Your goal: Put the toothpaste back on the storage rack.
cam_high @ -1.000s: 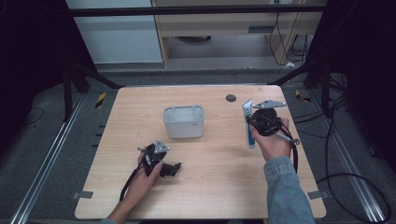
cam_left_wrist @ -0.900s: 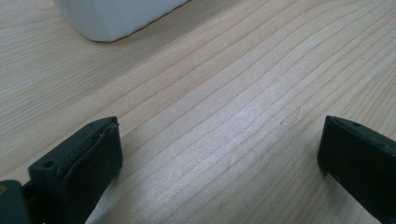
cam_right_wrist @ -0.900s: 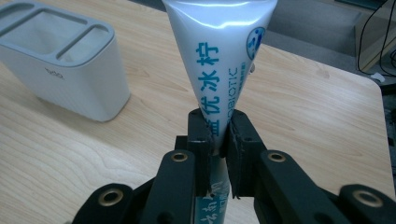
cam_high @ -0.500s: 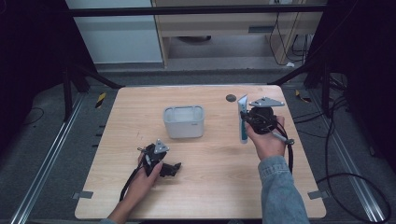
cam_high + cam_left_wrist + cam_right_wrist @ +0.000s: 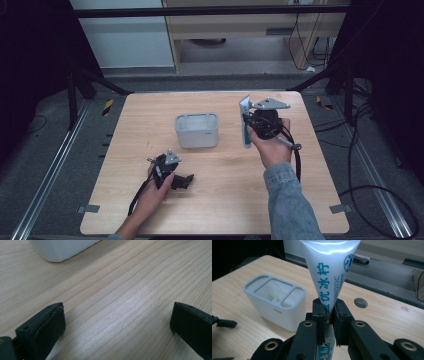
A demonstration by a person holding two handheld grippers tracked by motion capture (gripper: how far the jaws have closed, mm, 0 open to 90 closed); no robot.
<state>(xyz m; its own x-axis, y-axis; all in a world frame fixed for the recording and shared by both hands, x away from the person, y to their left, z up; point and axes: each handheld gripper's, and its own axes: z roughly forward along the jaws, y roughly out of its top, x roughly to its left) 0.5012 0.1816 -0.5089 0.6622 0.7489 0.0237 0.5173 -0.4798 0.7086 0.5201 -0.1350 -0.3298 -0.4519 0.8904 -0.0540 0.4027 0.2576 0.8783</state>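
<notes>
Fingers (image 5: 319, 312) of the right gripper (image 5: 328, 315) clamp a tube (image 5: 329, 272) upright beside the holder (image 5: 274, 302); the left gripper (image 5: 117, 322) gapes empty on the table (image 5: 120, 285).

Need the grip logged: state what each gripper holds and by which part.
The right gripper is shut on the toothpaste tube, pinching its narrower middle with the flat crimped end up. The left gripper is open and holds nothing.

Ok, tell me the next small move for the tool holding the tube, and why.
Probably carry the tube over the white holder and line it up with a compartment. The right tool is clamped on it, beside the holder and above the table, and the compartments look open.
</notes>
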